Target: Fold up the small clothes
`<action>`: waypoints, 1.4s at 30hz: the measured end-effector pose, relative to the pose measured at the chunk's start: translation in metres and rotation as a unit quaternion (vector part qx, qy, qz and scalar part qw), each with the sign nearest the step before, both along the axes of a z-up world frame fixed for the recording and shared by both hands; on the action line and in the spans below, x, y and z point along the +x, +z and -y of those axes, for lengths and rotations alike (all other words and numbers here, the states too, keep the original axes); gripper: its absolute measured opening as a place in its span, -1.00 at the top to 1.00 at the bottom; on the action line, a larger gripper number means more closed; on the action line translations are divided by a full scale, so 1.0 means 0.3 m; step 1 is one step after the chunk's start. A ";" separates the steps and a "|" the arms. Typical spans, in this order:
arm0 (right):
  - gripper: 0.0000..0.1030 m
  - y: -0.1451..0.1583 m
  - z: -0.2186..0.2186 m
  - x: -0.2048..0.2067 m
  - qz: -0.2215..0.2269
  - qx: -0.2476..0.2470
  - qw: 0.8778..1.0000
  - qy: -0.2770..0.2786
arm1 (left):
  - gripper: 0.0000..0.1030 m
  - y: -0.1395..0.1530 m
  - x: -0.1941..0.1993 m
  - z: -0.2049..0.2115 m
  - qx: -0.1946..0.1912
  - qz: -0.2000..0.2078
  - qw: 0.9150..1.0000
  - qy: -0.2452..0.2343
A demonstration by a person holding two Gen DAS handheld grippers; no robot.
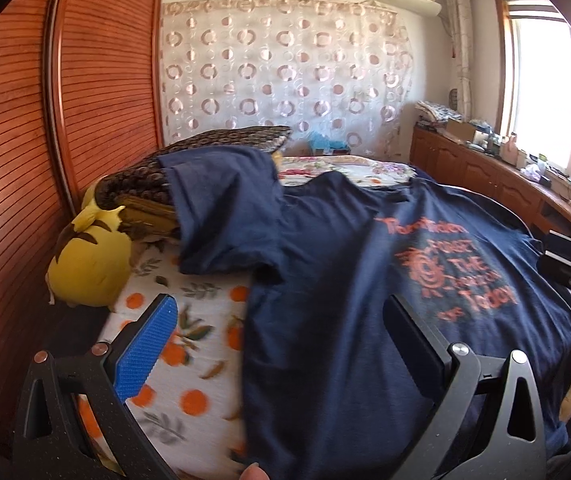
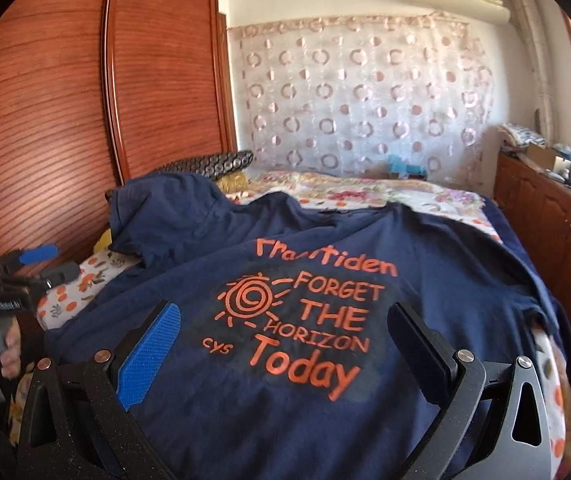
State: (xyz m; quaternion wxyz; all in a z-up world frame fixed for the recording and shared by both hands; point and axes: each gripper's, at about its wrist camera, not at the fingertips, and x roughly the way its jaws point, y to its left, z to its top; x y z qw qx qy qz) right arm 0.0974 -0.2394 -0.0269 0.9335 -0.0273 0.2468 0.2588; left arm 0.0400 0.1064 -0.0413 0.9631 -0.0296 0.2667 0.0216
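Navy cotton, the T-shirt (image 2: 325, 264) lies spread print-up across the bed (image 1: 189, 364) so its edges can be reached for folding, one sleeve (image 1: 225, 208) riding up on the pillows (image 1: 189, 160). Left gripper (image 1: 281, 344) and right gripper (image 2: 285, 344) hover over its near hem, jaws wide, gripping nothing.

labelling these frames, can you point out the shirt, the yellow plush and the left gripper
shirt (image 2: 305, 320), right wrist view, on the orange print
yellow plush (image 1: 89, 268), left wrist view, on its body
left gripper (image 1: 281, 320), left wrist view, midway between its fingertips
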 end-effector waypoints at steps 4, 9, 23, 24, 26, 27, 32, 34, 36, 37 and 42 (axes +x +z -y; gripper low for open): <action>-1.00 -0.004 -0.027 0.063 -0.022 -0.008 1.000 0.016 | -1.00 -0.001 0.040 -0.091 0.005 -0.005 1.000 0.019; -1.00 -0.021 -0.053 0.108 -0.042 -0.019 0.998 0.033 | -0.76 -0.003 0.114 -0.172 -0.013 -0.018 1.000 0.016; -1.00 -0.023 -0.069 0.132 -0.056 -0.039 0.996 0.061 | -0.09 -0.095 0.377 -0.266 -0.054 -0.103 0.993 -0.006; -1.00 -0.026 -0.071 0.132 -0.056 -0.038 0.996 0.062 | -0.08 -0.107 0.391 -0.266 -0.062 -0.115 0.991 -0.017; -1.00 -0.029 -0.081 0.138 -0.057 -0.038 0.996 0.065 | 0.11 -0.115 0.397 -0.258 -0.070 -0.125 0.989 -0.040; -1.00 -0.028 -0.084 0.141 -0.059 -0.038 0.995 0.068 | 0.33 -0.111 0.393 -0.249 -0.065 -0.123 0.989 -0.043; -1.00 -0.004 -0.111 0.171 -0.067 -0.039 0.993 0.085 | 0.84 -0.041 0.372 -0.227 -0.054 -0.103 0.992 -0.053; -1.00 0.015 -0.119 0.180 -0.056 -0.044 0.994 0.087 | 0.86 0.009 0.363 -0.198 -0.042 -0.089 0.993 -0.064; -1.00 0.029 -0.117 0.190 -0.046 -0.048 0.994 0.083 | 0.86 0.054 0.359 -0.161 -0.039 -0.079 0.993 -0.082; -1.00 0.034 -0.111 0.198 -0.044 -0.047 0.995 0.078 | 0.86 0.073 0.358 -0.139 -0.036 -0.077 0.992 -0.093; -1.00 0.051 -0.048 0.235 -0.042 -0.034 0.997 0.048 | 0.86 0.114 0.372 -0.013 -0.016 -0.075 0.989 -0.130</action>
